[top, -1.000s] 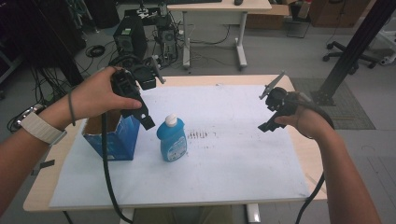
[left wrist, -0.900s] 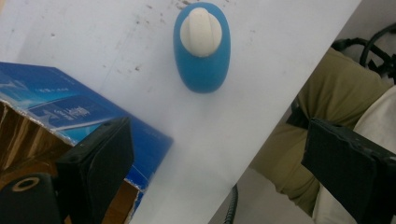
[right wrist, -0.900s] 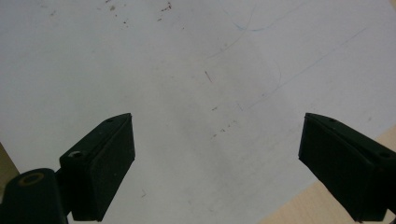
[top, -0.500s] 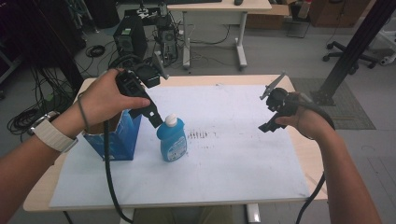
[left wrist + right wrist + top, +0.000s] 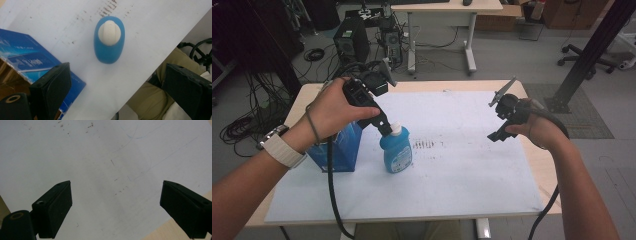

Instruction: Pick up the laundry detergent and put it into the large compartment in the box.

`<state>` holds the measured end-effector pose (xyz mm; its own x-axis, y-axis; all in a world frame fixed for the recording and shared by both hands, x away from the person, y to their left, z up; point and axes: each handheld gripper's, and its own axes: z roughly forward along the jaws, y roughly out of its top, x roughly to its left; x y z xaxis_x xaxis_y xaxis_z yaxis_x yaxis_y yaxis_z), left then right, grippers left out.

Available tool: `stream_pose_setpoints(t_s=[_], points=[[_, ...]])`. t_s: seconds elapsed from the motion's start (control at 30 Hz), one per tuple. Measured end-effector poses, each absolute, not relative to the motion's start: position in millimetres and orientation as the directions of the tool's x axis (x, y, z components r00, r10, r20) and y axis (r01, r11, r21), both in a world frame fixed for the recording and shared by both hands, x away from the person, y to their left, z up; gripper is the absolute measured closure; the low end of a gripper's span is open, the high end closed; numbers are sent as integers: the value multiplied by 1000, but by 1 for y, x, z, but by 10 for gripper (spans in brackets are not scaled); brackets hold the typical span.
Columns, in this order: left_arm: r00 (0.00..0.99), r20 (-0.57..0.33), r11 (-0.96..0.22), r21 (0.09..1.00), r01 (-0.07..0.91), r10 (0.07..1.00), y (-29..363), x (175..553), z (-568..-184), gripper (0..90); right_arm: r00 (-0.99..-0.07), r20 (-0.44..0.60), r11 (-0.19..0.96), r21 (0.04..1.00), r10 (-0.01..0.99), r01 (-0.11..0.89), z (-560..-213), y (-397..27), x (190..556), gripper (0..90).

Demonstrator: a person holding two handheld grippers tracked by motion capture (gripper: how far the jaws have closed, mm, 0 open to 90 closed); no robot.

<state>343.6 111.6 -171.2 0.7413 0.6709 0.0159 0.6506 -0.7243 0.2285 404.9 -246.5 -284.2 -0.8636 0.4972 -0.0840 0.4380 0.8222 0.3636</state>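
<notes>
A blue bottle with a white cap stands upright on the white sheet, just right of a blue carton. My left gripper hovers directly over the bottle's cap, pointing down. In the left gripper view the bottle is seen from above, with the left gripper open and its jaws wide apart, nothing between them. My right gripper hangs over the right part of the sheet. Its jaws stand wide apart in the right gripper view, so the right gripper is open over bare sheet.
The wooden table carries the sheet, which has dark smudges near its middle. The carton sits close to the left jaw. Behind the table stand a computer tower, cables and a second desk.
My left gripper has moved right from above the carton to over the bottle's cap. The right gripper has stayed where it was.
</notes>
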Motion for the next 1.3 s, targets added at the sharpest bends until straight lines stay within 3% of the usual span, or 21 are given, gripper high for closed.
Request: stream_pose_setpoints(t_s=[1.3], points=[[794, -43, -762, 252, 596, 607, 104, 365, -201, 60, -860, -80, 820, 356, 504, 447, -287, -249, 404, 106]])
